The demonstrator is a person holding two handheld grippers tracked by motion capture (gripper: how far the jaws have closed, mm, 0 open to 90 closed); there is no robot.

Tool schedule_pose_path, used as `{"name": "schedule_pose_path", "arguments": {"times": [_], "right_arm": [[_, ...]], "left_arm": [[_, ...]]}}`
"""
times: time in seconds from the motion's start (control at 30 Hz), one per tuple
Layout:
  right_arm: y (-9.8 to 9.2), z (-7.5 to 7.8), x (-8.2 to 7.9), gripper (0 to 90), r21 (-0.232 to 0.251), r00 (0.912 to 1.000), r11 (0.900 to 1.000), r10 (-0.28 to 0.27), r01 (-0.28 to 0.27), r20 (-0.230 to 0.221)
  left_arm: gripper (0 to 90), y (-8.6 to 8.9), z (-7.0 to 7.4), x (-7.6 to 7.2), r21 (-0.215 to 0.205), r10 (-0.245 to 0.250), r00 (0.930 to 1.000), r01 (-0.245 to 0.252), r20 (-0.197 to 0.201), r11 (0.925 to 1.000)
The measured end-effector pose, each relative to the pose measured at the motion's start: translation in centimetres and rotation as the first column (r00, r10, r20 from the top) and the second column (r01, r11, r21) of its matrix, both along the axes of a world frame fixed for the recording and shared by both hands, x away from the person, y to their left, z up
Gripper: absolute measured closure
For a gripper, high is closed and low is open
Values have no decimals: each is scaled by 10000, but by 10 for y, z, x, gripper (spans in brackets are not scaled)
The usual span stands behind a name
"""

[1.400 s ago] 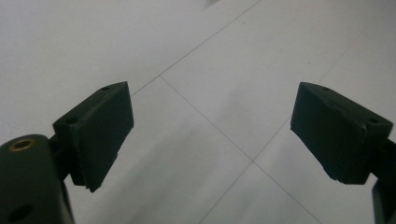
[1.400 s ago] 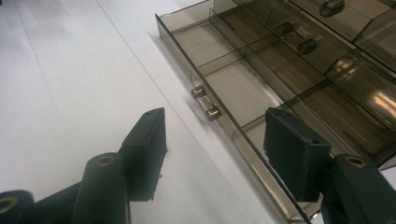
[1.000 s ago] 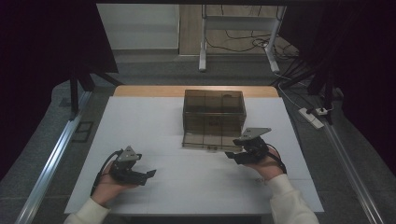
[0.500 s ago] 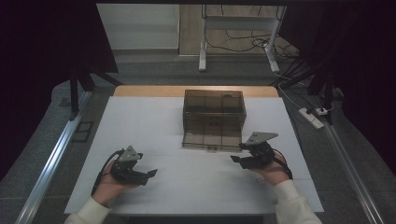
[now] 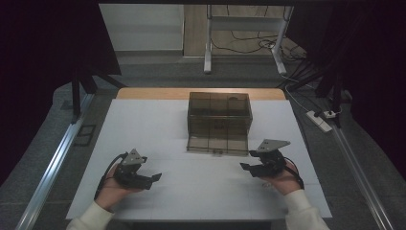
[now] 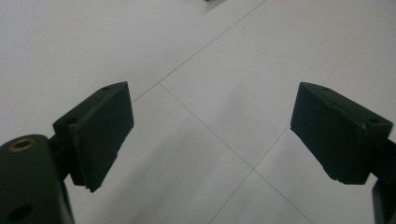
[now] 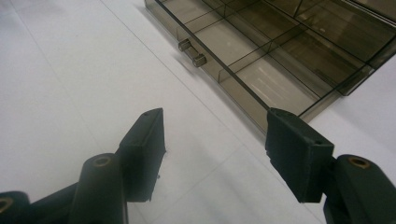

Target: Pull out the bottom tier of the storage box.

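Right now I read this as the approach step: the work in hand is the smoky translucent drawer box [image 5: 219,115] that stands at the middle of the white table [image 5: 158,124], and its bottom drawer [image 5: 218,142] is pulled out toward me, its divided compartments bare as far as I can see. In the right gripper view the drawer front with its two small knobs [image 7: 192,52] lies just ahead and to the side of my jaws.

My right gripper [image 5: 252,167] hovers near the drawer's front right corner, close to it but not touching; its jaws stand apart with nothing between them, only table surface and the drawer's edge beyond. My left gripper [image 5: 151,178] sits well apart from the drawer box, off to its near left, low over the table; its jaws are spread wide too and hold nothing.

My judgement is that the drawer is the next thing to be handled, either pushed shut or drawn further, and the right gripper is the one placed for it. The next move calls for swinging that gripper around to face the drawer front squarely, lining the jaws up on the knobs or the front panel. A skewed push could jam the drawer in the box or slide the light box across the table, so the left gripper may have to steady it.
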State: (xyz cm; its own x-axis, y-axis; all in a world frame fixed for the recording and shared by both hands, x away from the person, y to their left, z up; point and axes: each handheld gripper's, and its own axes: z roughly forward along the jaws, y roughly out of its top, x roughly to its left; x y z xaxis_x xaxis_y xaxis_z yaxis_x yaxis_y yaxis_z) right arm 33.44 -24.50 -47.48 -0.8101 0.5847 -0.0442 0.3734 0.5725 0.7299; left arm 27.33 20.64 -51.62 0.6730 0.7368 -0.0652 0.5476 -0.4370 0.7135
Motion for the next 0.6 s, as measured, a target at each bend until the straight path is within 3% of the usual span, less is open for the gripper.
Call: {"name": "schedule_pose_path", "arguments": {"times": [0.6], "right_arm": [[-14,1,-10,369,-146,9994,9997,-224,221,-253]], "left_arm": [[125,-1,0,0,24,-17,10000,17,9,10000]]}}
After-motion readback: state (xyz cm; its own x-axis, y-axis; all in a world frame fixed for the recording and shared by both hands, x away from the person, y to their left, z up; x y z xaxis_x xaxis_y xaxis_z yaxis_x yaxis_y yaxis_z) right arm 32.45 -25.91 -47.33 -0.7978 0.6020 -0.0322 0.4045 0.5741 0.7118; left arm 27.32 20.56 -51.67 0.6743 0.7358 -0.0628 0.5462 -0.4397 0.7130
